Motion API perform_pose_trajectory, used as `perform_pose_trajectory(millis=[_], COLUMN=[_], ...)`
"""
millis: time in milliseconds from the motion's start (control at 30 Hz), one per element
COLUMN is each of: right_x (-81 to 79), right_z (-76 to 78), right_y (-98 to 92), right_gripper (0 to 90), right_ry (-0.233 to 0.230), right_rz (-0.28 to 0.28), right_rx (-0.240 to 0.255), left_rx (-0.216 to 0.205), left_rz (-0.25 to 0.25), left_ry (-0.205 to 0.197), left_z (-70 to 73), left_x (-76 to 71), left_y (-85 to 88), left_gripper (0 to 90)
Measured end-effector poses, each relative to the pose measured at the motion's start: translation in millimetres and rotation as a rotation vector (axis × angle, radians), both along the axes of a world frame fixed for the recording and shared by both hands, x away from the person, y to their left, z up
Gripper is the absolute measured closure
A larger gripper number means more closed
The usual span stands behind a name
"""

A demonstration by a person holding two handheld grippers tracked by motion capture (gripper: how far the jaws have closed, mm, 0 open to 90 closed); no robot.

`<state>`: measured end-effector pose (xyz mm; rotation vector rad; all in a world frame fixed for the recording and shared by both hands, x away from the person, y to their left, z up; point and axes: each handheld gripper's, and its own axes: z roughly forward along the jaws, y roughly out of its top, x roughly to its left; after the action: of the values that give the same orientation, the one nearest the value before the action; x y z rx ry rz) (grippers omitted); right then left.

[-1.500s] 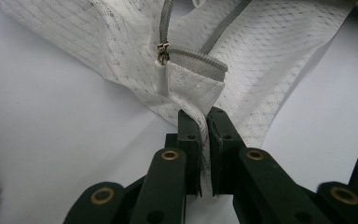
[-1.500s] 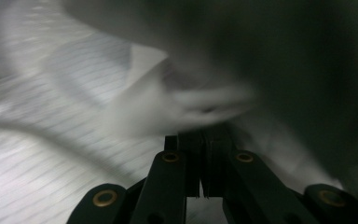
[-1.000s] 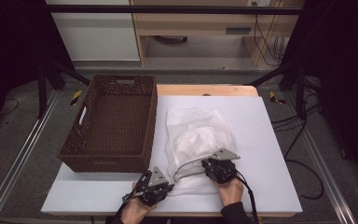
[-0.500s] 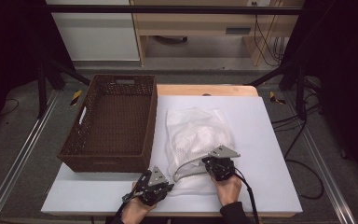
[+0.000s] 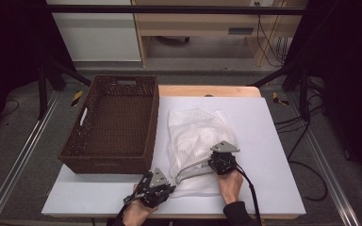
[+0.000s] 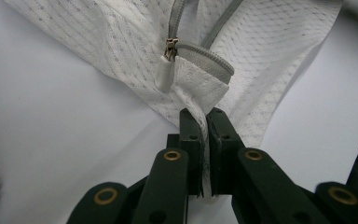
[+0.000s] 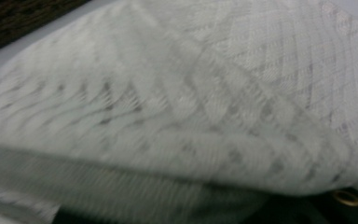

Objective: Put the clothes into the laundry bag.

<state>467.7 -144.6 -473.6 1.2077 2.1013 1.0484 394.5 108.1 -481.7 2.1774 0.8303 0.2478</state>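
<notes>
White mesh bag (image 7: 191, 93) blurred, hiding right gripper (image 5: 217, 162) grip, left gripper (image 6: 204, 122) pinching its corner

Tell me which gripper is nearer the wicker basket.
Left. The left gripper sits just below the wicker basket's near right corner; the right gripper lies farther right, on the mesh bag.

The wicker basket (image 5: 113, 125) walls off the left side of the table (image 5: 273, 155), its long right wall just beside the mesh bag (image 5: 195, 136); only a narrow lane runs between them. Right of the bag, well away from the basket, bare tabletop lies open. In front of the basket, a bare strip is partly taken by the left gripper (image 5: 162, 186).
</notes>
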Motion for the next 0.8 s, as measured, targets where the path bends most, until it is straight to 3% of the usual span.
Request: perform_pose_trajectory(millis=[200,367,500,633,800], right_x=[-29.1,-51.8,-62.9,-70.6,-67.9], right_z=[8.6,17.4,21.3,21.5,9.9], right_y=[-7.8,-29.2,-48.1,-67.4,-84.8], right_gripper=[67.3,64.5,63.6,61.1,57.5], right_ry=[0.040,0.021,0.010,-0.007,0.033], right_rz=[0.076,0.086,0.051,-0.014,-0.080], right_rx=[0.024,0.091,0.114,0.106,0.077], left_rx=[0.000,-0.018,-0.046,-0.058,-0.055], left_rz=[0.009,0.020,0.042,0.061,0.068], left_ry=[0.004,-0.017,-0.029,-0.031,-0.039], left_z=[2.2,10.0,16.8,20.1,21.3], left_x=[-0.4,-1.7,-0.4,3.0,4.0], left_y=[-1.1,0.5,5.5,10.1,9.7], left_gripper=[76.9,66.5,59.5,56.9,57.3])
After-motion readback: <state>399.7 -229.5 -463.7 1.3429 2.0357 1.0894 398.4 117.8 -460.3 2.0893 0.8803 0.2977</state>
